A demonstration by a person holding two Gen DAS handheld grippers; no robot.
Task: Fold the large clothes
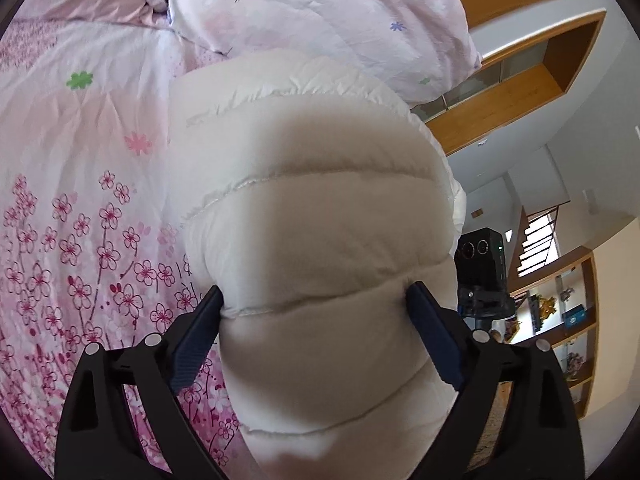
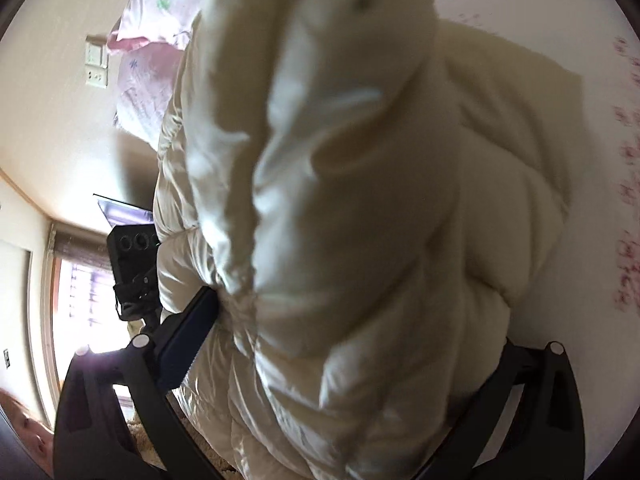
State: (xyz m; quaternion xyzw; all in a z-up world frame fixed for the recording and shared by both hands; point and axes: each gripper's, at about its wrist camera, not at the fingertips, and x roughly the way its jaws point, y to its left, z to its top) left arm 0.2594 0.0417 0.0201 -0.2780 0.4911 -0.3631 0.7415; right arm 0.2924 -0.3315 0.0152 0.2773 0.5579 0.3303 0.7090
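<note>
The bed (image 1: 60, 184) is spread with a pink floral quilt (image 1: 88, 240), blossoms printed thick along its near part. Beyond the puffy white jacket (image 1: 304, 200) that lies on the quilt sits a bunched duvet (image 1: 320, 20) in the same pale pink, touching the jacket's far end. The quilt is wrinkled beside it.

Jacket (image 1: 320, 216): a padded length of it between the left gripper (image 1: 314, 308) fingers, running forward over the bed (image 1: 80, 152).
Quilt (image 1: 320, 12): heaped at the bed's far edge, beyond the jacket.
Right gripper (image 2: 328, 320): jacket bulk (image 2: 360, 220) fills its gap; far finger hidden.
Shelves (image 1: 560, 312): off the bed's right edge.
</note>
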